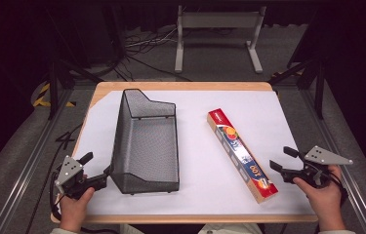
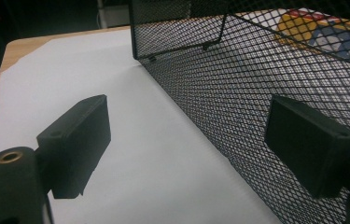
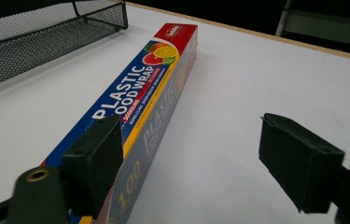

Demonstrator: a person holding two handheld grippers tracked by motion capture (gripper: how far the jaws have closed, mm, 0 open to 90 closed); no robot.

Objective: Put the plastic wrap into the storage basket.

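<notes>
A black wire-mesh basket [image 1: 146, 141] stands empty on the left half of the white-covered table [image 1: 200, 165]. A long plastic food wrap box [image 1: 241, 153] lies diagonally on the right half. My left gripper [image 1: 97, 165] is open at the basket's near-left corner. In the left gripper view the basket's mesh wall [image 2: 238, 84] runs between the wide-apart jaws of that gripper [image 2: 193, 140], and no pad presses on it. My right gripper [image 1: 283, 159] is open just right of the box's near end. In the right gripper view the box [image 3: 149, 88] passes behind the left jaw of this gripper [image 3: 196, 163], with bare table in the gap.
A wooden table edge [image 1: 185, 86] frames the white sheet. Behind the table a white metal stand [image 1: 217, 22] and loose cables [image 1: 141, 44] sit on the grey floor. Black frame rails [image 1: 29, 161] run along both sides. White surface lies between basket and box.
</notes>
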